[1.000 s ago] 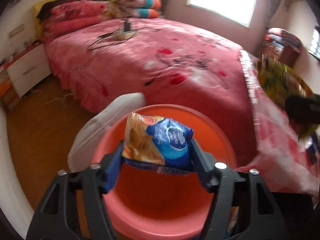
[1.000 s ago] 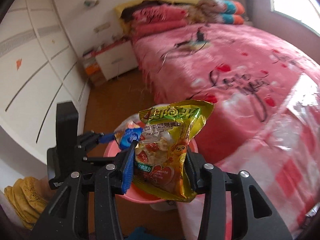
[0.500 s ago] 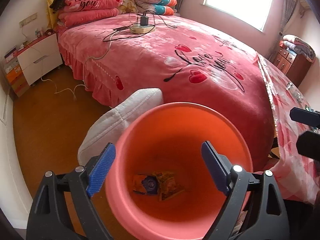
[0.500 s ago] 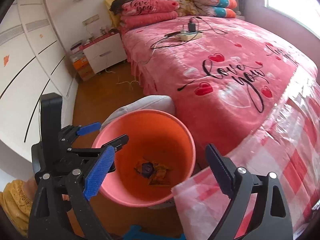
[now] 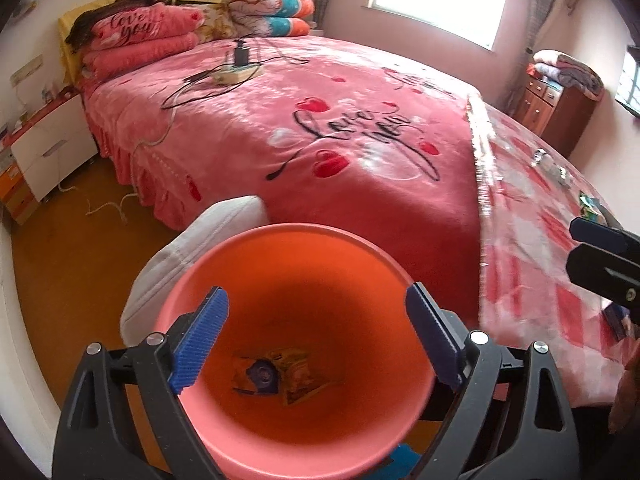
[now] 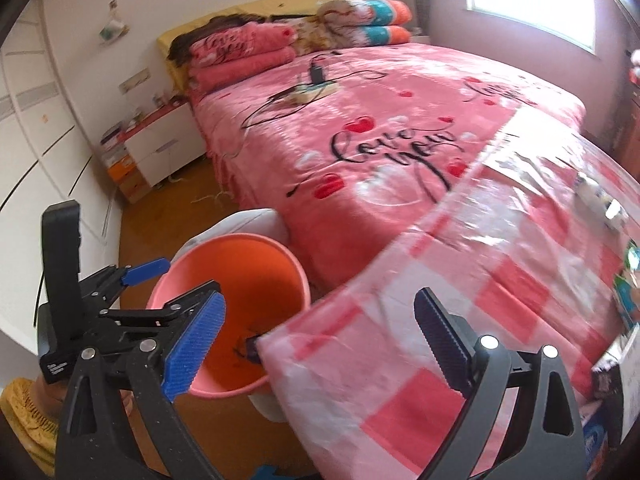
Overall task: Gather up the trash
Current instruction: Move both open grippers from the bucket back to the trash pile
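I see two snack wrappers (image 5: 280,374) lying at the bottom of the orange bin (image 5: 200,280) beside the pink bed (image 5: 320,120). My left gripper (image 5: 316,338) above the bin and right gripper (image 6: 320,336) over the checked tablecloth (image 6: 460,280) are both opening, empty.

The mouth of the orange bucket (image 5: 288,240) stands open from above, only wrappers (image 5: 280,372) lying deep inside. The worktop (image 6: 460,280) edge crowds its right rim, a white cushion (image 5: 192,248) presses behind, and bare floor (image 5: 72,264) lies left.
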The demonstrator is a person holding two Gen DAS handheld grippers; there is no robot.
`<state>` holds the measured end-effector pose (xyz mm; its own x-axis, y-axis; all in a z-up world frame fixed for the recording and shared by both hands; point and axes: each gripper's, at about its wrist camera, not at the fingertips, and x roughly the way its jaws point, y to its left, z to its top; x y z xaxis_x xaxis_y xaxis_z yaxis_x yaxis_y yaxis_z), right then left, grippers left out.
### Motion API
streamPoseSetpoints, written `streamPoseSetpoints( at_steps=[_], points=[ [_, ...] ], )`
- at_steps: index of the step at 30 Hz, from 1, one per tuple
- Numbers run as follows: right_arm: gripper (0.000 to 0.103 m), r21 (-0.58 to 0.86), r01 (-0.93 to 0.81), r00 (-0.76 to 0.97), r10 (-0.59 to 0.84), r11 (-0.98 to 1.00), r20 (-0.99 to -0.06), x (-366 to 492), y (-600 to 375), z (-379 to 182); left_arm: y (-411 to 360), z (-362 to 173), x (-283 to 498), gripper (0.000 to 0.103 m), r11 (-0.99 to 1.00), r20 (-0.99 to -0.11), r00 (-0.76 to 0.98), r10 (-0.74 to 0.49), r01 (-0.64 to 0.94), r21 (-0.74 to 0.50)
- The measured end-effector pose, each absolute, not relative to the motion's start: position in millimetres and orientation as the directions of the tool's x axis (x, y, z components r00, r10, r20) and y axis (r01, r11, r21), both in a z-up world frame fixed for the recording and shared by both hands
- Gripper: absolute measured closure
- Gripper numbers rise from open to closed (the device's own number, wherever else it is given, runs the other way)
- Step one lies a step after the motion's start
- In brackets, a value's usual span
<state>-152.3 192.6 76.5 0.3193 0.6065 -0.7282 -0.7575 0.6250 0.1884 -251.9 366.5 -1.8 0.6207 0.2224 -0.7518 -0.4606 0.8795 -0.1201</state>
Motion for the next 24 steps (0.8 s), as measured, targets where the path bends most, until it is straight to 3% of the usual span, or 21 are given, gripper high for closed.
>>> streamPoseSetpoints(
  at_steps=[24],
  points=[
    [0.007, 0.165, -0.578, 0.55, 0.531, 0.799, -0.645, -128.6, 69.6, 81.2, 264.9, 28.7, -204.0, 0.012, 0.964, -0.746, 0.656, 0.118, -0.255, -0.072]
  ],
)
